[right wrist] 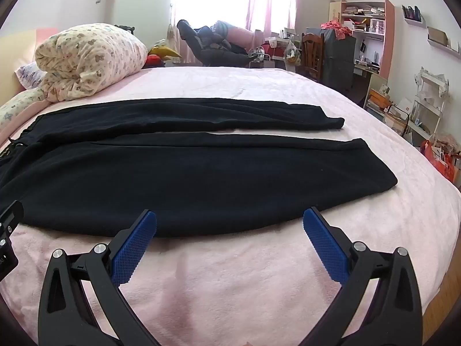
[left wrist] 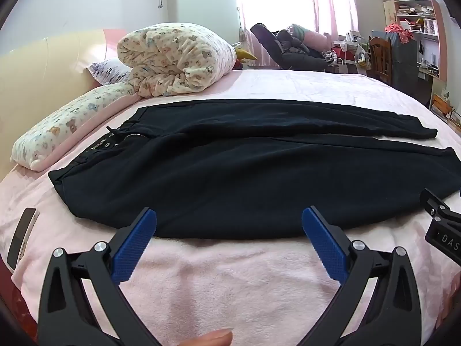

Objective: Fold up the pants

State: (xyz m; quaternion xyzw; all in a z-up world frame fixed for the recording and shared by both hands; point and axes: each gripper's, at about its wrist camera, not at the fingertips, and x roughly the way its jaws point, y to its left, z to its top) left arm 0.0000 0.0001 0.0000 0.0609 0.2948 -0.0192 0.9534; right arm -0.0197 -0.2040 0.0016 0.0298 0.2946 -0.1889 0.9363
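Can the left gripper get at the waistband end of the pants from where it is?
Probably yes. The left gripper is open at the near edge of the pants; the waistband lies off to its left on bare blanket, nothing between.

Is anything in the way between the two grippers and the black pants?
No. Both the left gripper and right gripper are open just short of the pants, with only bare pink blanket between.

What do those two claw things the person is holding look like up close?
Each claw, left and right, has two black angular arms with cut-out slots and silver round bolts, tipped with blue ridged pads. A black block with white letters shows on the right one.
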